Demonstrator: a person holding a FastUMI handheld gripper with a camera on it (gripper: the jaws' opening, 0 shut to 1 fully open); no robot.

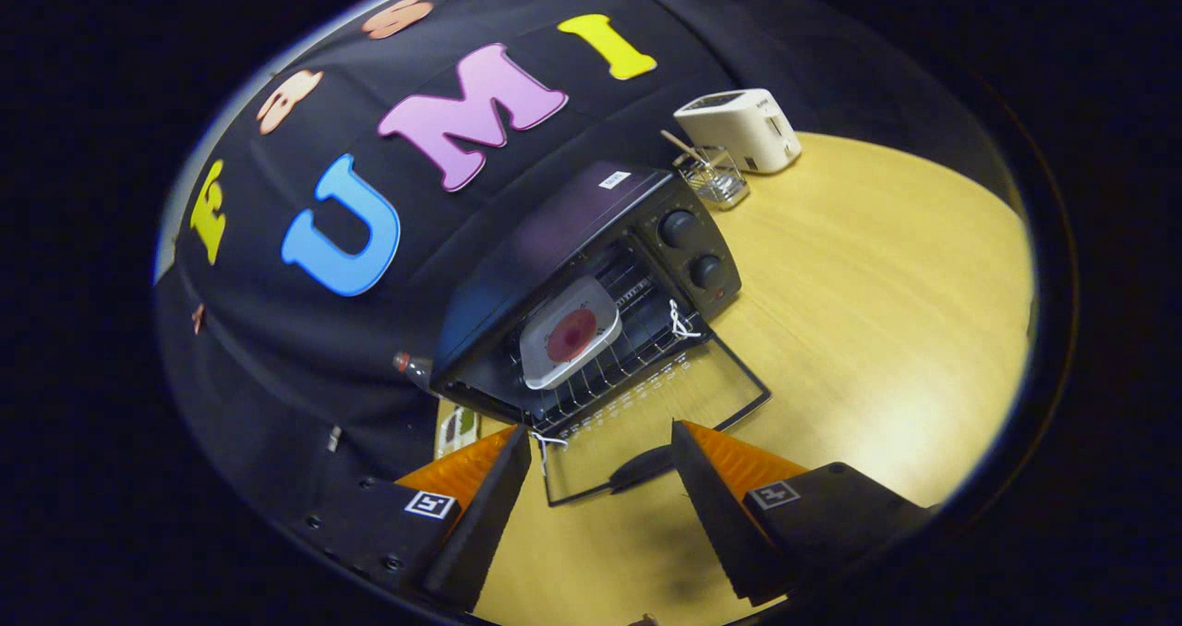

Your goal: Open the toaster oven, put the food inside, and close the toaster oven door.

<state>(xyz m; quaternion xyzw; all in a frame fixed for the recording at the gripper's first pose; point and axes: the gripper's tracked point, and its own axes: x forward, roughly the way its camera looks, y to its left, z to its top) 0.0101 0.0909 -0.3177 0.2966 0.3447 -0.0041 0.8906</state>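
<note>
Gripper view: the toaster oven (591, 284) stands on the wooden table (877, 331) against the booth wall, its glass door (660, 414) dropped fully open and lying flat toward the gripper; a white string (681, 319) is tied at the door's hinge side, another near the opposite corner; the door handle (642, 467) lies just ahead of the fingers. The food, a red round item on a white tray (568, 332), rests on the wire rack (609, 367) inside the oven cavity, tilted only by the camera's angle as far as can be judged. The gripper (600, 464) is released; its fingers stand apart with nothing between them but the door's far edge and handle beyond. Two black knobs (693, 247) sit on the oven's control panel; further back on the table, a small glass holder (713, 175) with a stick in it, and just beside it a white appliance (739, 127).

Assessment: opening done; loading appears done; closing the door remains, and the empty gripper is placed near the handle for that step.
</note>
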